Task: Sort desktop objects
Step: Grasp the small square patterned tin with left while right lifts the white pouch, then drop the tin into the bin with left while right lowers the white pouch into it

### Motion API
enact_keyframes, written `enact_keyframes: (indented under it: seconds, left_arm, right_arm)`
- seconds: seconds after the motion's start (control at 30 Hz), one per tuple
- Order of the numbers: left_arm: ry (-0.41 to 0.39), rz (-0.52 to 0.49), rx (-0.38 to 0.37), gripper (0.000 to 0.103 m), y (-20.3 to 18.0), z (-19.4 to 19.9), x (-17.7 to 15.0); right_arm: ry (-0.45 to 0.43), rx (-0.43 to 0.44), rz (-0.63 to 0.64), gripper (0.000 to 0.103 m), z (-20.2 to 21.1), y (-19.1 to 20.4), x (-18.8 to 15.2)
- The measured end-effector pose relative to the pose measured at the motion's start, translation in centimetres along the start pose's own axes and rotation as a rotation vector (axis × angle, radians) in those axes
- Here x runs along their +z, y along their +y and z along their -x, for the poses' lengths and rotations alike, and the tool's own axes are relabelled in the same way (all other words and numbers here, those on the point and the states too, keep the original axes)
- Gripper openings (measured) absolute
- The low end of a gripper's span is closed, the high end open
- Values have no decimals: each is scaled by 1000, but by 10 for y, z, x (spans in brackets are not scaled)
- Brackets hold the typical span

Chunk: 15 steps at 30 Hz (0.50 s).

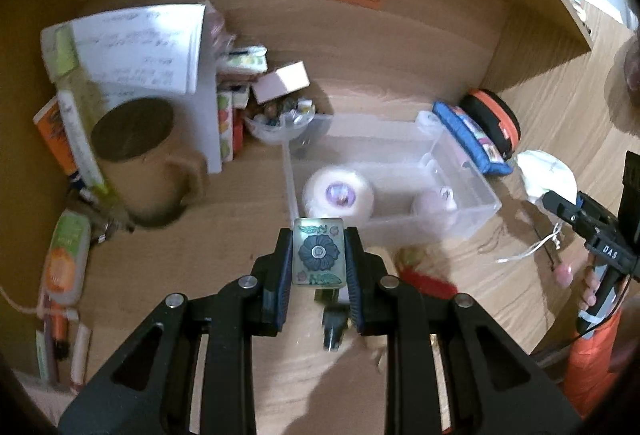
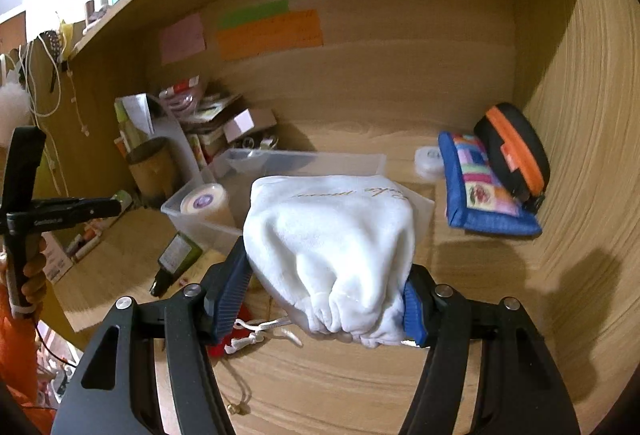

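Left hand-held gripper (image 1: 319,258) pinches a flower-printed tile (image 1: 318,252), held above the surface just short of the clear bin (image 1: 472,191). Right hand-held gripper (image 2: 328,299) clamps a white drawstring pouch (image 2: 332,235) before that bin. Advice: carry each fully over the rim, lower, then release. Pouch's gold script unreadable; "DAS" legible on the right gripper's body.

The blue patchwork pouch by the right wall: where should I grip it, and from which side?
Probably grip the blue patchwork pouch by its front bound edge, coming in from the open desk side. It leans back against the black-and-orange case, with the wall close behind, so only that front edge is free for the jaws.
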<state>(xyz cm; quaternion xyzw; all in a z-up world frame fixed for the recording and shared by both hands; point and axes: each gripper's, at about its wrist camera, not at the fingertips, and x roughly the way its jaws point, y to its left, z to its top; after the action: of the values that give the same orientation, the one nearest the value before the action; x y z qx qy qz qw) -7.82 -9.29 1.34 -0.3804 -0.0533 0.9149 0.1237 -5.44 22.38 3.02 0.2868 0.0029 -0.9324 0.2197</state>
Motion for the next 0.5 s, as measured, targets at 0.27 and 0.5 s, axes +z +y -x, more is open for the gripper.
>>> enact_keyframes:
  seconds: [0.27,0.5]
  left_arm:
    - [7,-24,-12,24,-6,-22,36]
    - [29,-30,-24,24,-12,-43,59]
  right_arm:
    - [-37,16,19,61,-13,3,35]
    - [-68,15,72,61,-32,18,69]
